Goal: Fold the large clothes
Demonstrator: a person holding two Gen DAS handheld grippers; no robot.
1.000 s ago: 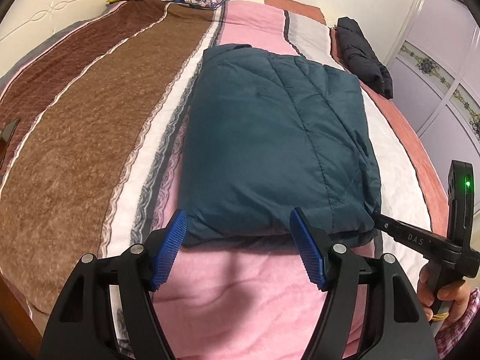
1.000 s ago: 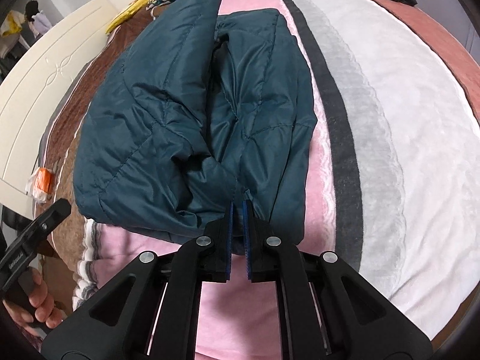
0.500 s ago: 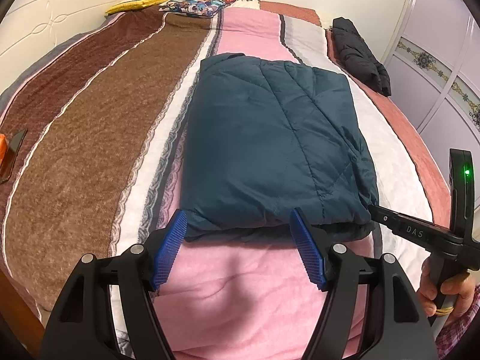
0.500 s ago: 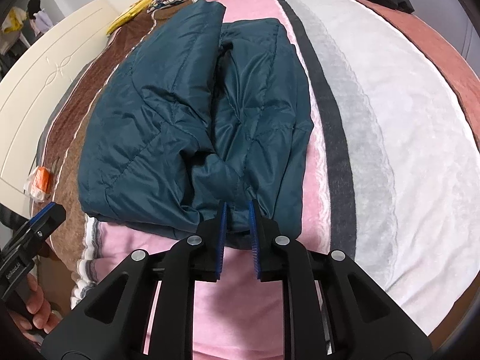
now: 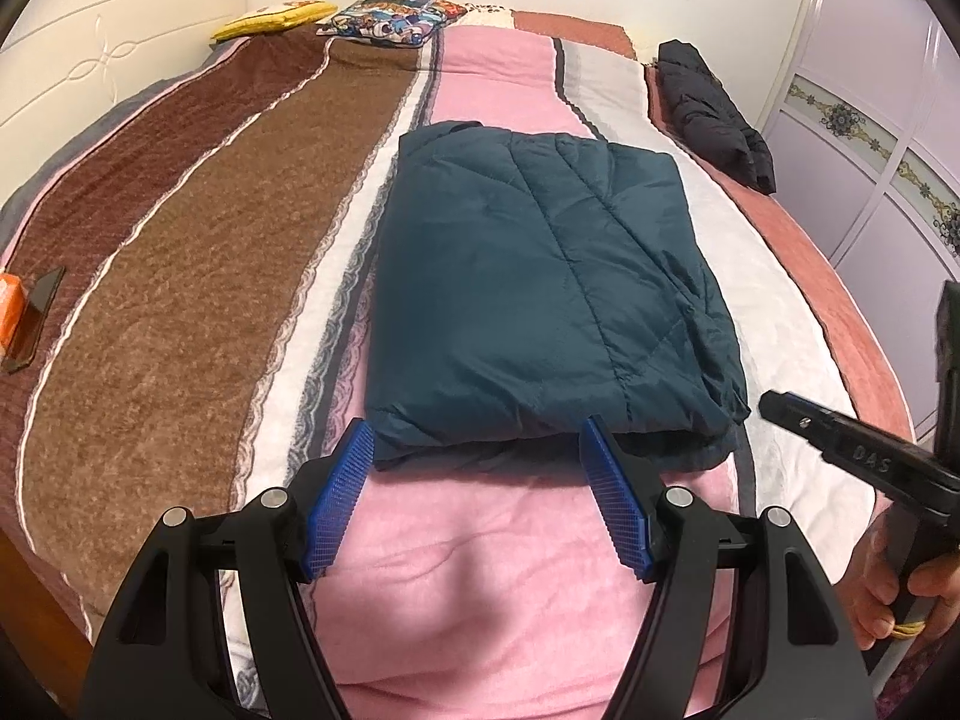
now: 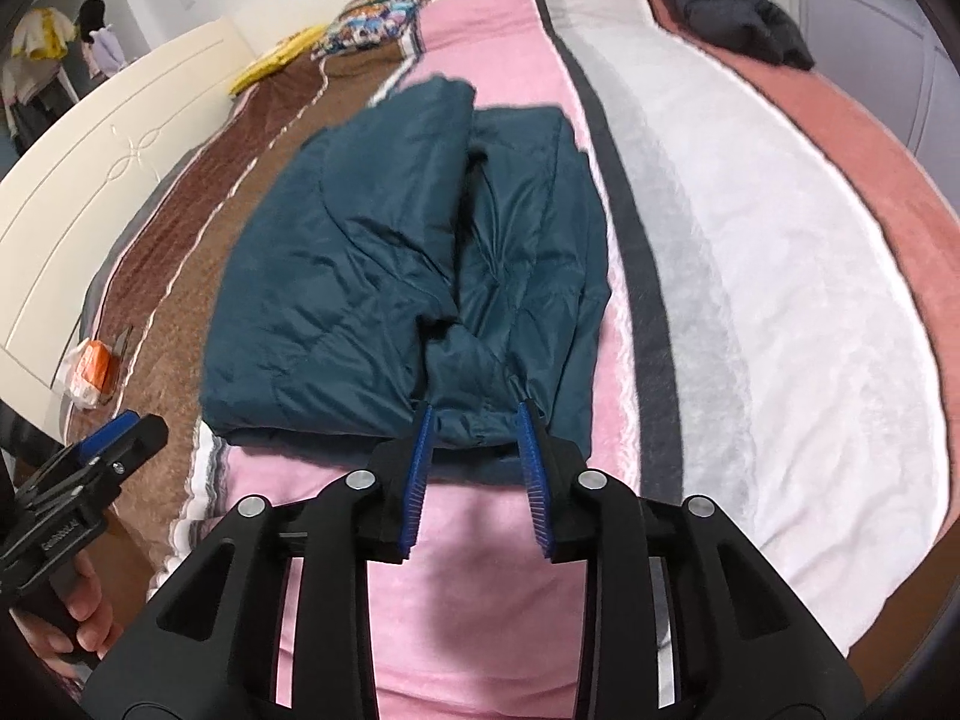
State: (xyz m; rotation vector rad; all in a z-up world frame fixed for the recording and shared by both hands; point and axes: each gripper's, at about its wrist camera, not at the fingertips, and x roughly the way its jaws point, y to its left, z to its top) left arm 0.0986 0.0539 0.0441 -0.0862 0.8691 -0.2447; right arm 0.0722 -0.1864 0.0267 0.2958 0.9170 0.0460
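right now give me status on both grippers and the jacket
Left gripper open, empty. Right gripper opening, nothing pinched. Teal jacket folded flat on the bed. Nothing in the way.

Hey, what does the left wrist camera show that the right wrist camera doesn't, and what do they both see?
Only the left wrist view shows the lilac wardrobe doors with floral trim and the smooth quilted top of the folded teal puffer jacket. Only the right wrist view shows clothes hanging in the far corner and the jacket's rumpled open side with its layers. Both show the striped pink, brown and white blanket, the black padded garment, the patterned pillow, and both tongs: left tongs open, right tongs opening, clear of the jacket.
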